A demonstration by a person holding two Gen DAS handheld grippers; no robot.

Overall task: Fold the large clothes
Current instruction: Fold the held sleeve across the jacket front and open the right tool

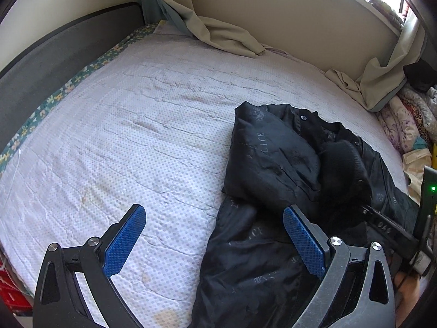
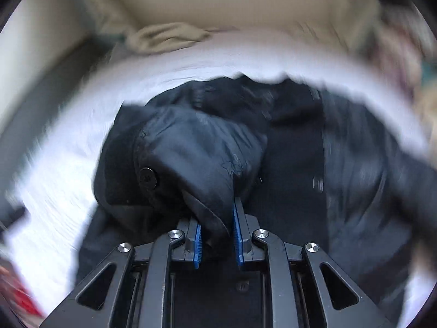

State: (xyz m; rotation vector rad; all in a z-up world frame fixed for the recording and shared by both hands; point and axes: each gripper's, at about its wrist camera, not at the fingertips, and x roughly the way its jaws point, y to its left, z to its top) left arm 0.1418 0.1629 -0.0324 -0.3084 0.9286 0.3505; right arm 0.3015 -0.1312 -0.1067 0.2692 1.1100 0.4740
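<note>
Black jacket, white dotted mattress cover, blue-padded claw, beige curtain

Black jacket, shiny quilted fabric with faint pale lettering and star motifs, dark snap buttons along the front edge. Lies crumpled on the right part of the bed, partly doubled over itself, collar toward the far side. One buttoned edge bunched and lifted off the rest.
</note>
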